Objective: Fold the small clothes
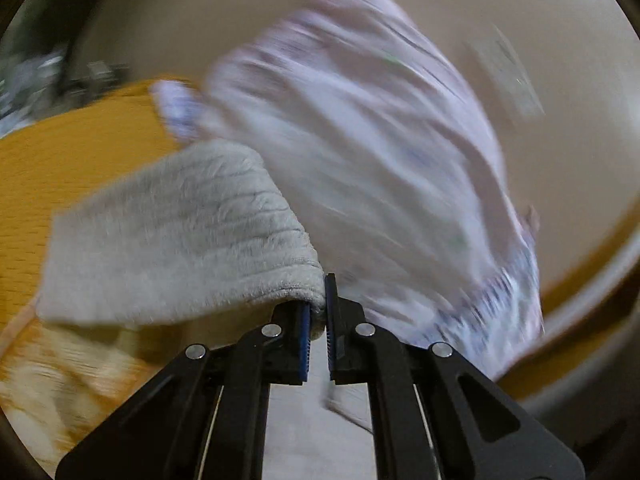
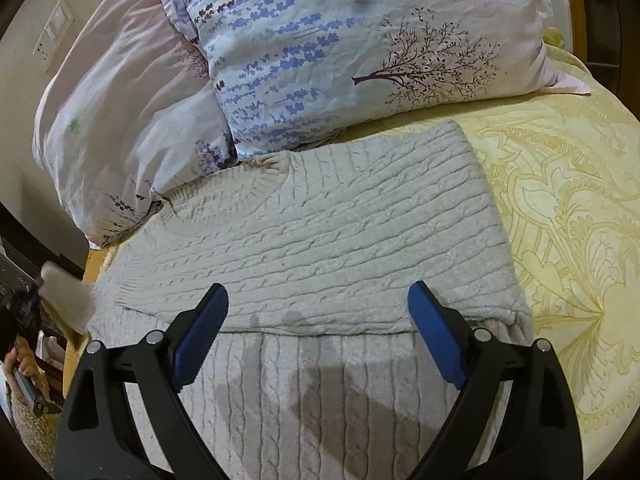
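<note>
A light grey cable-knit sweater (image 2: 320, 232) lies on the yellow patterned bedspread (image 2: 560, 220), its right part folded over the body. My right gripper (image 2: 318, 308) is open and empty, just above the fold's near edge. My left gripper (image 1: 318, 312) is shut on a sleeve end of the grey sweater (image 1: 180, 236) and holds it lifted; that view is motion-blurred. The left gripper and the lifted sleeve (image 2: 66, 284) also show at the right wrist view's left edge.
Two floral pillows (image 2: 320, 48) lie against the sweater's far edge, the pink one (image 2: 120, 100) to the left. A beige wall with a switch plate (image 2: 52, 32) stands beyond. The wooden bed frame (image 2: 92, 264) runs along the left.
</note>
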The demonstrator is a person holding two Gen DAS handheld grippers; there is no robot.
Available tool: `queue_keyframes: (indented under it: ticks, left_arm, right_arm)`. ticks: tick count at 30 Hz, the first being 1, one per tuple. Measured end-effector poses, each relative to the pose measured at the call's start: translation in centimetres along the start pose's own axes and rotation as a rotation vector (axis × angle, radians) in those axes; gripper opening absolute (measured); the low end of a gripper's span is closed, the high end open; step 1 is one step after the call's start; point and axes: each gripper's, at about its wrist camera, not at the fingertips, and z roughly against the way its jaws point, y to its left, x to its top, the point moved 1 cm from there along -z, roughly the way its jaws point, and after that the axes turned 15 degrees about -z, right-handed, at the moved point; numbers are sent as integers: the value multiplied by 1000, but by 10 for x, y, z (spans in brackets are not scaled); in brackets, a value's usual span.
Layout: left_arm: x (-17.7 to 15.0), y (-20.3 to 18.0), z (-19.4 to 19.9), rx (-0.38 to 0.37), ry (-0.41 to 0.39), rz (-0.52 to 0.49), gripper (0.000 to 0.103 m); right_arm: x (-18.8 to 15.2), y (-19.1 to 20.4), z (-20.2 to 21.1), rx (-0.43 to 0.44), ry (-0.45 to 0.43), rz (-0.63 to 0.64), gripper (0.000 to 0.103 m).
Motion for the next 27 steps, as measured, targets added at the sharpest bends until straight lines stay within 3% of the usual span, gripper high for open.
queue_keyframes:
  ticks: [6,11,15,19,20,22,27]
  left_arm:
    - [-53,-107,-75,-194,172,-199,5]
    - [-125,-149,-131,-210,383,-296,5]
    - [-142,-146,-139,-186,424,-318,6]
    - [-140,-135,-125,-220,457,-278,12]
    - [-139,-131,-119,-226,458,-268,24]
    - [-132,-115,-101,-228,423,-228,38]
    - [-109,-57,-77,-168,338,-76,38]
  right_arm:
    - [-2,-6,8,5,-13,-1,91]
    - [-3,-10,16,-12,-19,15,91]
    - [-3,-4,20,-19,-27,54,91]
    - [-5,24,20,6,-20,153,86]
    - [-6,38,20,23,-18,201,83]
    - [-11,61,22,47,-21,287,75]
    - [-43,147,9,145,-33,620,62]
